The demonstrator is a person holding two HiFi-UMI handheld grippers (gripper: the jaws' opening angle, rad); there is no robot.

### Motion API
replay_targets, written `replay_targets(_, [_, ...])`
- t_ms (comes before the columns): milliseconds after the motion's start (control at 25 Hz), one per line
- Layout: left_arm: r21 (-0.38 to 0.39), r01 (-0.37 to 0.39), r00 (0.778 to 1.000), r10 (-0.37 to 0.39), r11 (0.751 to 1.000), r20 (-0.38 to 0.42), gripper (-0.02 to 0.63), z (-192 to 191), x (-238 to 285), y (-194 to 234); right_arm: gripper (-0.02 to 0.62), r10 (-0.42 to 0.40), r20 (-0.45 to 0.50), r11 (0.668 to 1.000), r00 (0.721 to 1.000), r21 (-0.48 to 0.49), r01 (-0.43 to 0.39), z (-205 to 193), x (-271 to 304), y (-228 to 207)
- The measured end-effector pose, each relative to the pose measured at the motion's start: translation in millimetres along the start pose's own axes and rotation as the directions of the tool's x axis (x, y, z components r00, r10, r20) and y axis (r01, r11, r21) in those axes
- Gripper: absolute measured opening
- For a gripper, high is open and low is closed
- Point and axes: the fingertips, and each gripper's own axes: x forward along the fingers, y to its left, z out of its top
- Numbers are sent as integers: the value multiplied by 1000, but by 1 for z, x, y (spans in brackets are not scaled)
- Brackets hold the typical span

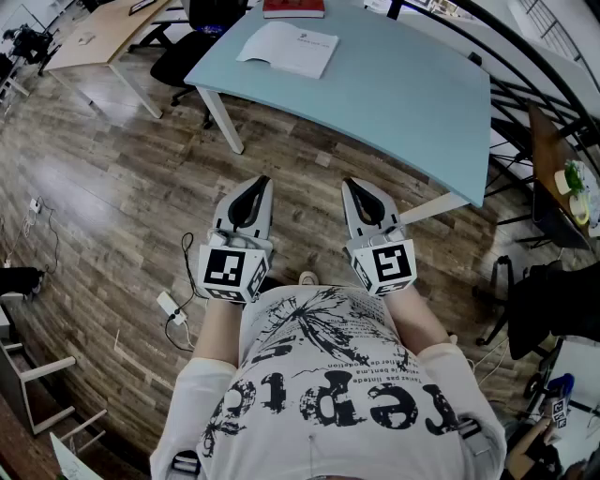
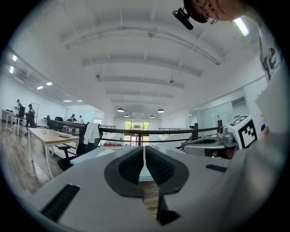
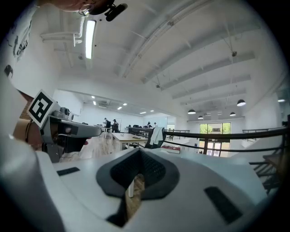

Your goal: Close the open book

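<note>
The open book (image 1: 289, 47) lies with its white pages up on the far left part of a light blue table (image 1: 403, 94). In the head view both grippers are held level in front of the person's body, over the wooden floor and well short of the table. My left gripper (image 1: 262, 181) has its jaws together with nothing between them, as the left gripper view also shows (image 2: 144, 152). The jaws of my right gripper (image 1: 350, 184) meet at the tip too, empty (image 3: 138, 152). In both gripper views the open book is hidden behind the jaws.
A red book (image 1: 293, 7) rests at the table's far edge. A black office chair (image 1: 187, 52) and a wooden desk (image 1: 103, 33) stand at the back left. A power strip with cables (image 1: 169, 305) lies on the floor. A black railing (image 1: 525, 66) runs along the right.
</note>
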Motion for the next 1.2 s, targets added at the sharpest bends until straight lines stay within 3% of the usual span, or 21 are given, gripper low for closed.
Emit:
replay_targets(720, [-21,-45,998,44,999,-38,28,-11,24,12,11,25,-8,998,1000,65,-25,-13,22,-24])
replay_targets(1000, [-41,-47,997,44,998,-60,28,-17,54,44,11,25,-26,997,999,73,-23,-21,64,-35])
replay_targets(1200, [-49,-12,998,9,999,-65,28,-24,105,88,11,-12,-45,997,999,79,16,-29,121,-50])
